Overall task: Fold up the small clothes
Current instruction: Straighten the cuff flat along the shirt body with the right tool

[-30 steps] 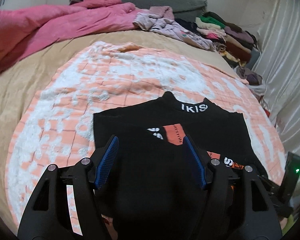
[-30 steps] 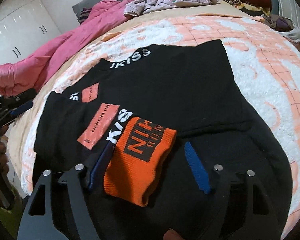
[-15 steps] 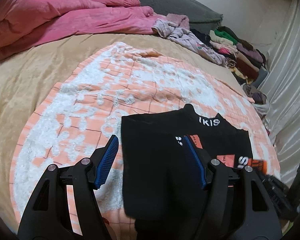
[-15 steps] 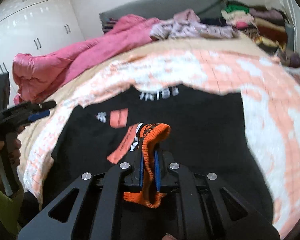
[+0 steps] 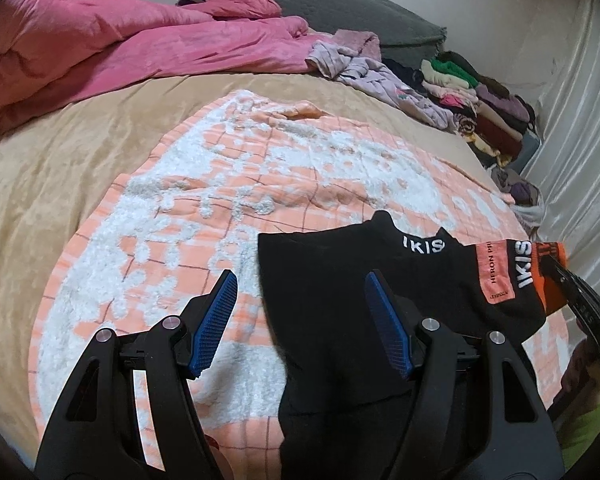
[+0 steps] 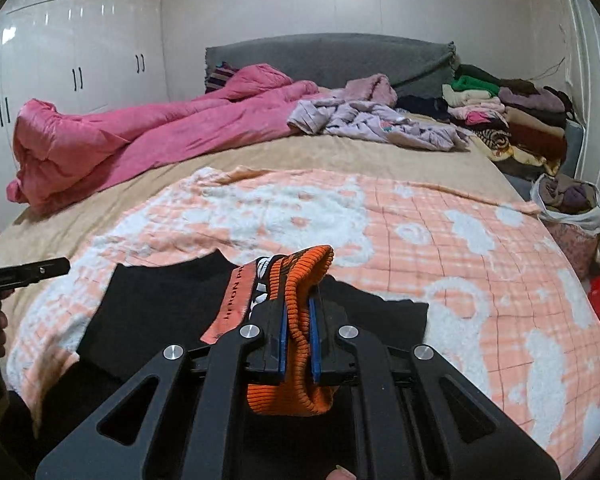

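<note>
A black sweater (image 5: 340, 304) with white lettering at the collar lies on the orange and white blanket (image 5: 260, 184). My right gripper (image 6: 298, 336) is shut on its orange ribbed cuff (image 6: 300, 280) and holds the sleeve lifted above the sweater's body (image 6: 152, 312). In the left wrist view the lifted sleeve with the orange cuff (image 5: 548, 280) hangs at the right, in the right gripper (image 5: 556, 268). My left gripper (image 5: 300, 324) is open and empty, hovering over the sweater's left edge. It shows at the left edge of the right wrist view (image 6: 28, 272).
A pink duvet (image 6: 148, 132) is bunched at the head of the bed by a grey headboard (image 6: 324, 56). Loose lilac clothes (image 6: 380, 120) and a pile of folded clothes (image 6: 512, 120) lie at the back right. A bag of clothes (image 6: 568, 204) stands by the curtain. White wardrobes (image 6: 72, 48) stand at left.
My right gripper closed on the orange cuff and has lifted the sleeve up and to the right. My left gripper has drifted left off the sweater, still open.
</note>
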Demonstrator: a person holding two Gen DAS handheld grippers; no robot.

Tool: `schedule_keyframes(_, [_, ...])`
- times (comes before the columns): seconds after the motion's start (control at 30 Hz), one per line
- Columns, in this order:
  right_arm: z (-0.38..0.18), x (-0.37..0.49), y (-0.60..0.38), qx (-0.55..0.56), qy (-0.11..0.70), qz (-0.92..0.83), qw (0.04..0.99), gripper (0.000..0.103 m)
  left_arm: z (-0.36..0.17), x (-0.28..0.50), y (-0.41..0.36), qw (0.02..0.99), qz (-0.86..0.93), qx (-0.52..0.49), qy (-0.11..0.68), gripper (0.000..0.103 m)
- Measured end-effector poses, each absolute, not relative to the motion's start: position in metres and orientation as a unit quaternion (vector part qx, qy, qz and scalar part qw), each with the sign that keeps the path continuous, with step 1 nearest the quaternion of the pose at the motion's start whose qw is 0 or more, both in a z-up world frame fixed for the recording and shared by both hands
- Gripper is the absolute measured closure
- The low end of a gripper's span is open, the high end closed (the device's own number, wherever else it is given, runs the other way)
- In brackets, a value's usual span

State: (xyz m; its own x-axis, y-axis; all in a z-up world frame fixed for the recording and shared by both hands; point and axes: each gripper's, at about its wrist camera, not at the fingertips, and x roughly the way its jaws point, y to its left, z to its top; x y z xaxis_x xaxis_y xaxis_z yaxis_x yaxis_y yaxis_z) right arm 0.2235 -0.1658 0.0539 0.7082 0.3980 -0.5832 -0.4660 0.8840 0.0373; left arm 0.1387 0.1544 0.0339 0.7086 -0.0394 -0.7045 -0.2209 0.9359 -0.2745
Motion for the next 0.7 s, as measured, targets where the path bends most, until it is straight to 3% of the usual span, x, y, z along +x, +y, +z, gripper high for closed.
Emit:
schedule_keyframes(0.5, [0.012,0.232,-0.177,-0.048,0.352,0.192,0.915,0.094,0.004,0.174,0.097,0.899,0.013,-0.103,0.426,0.045])
schedule_keyframes(0.67, [0.005,0.236,-0.187,-0.033,0.369,0.164,0.914,0.081,-0.008,0.176,0.09,0.894,0.006,-0.093,0.439,0.045])
schedule_keyframes(0.7, [0.004,0.236,-0.19,-0.029,0.37,0.159,0.915,0.072,-0.009,0.176,0.089,0.893,0.005,-0.091,0.44,0.045])
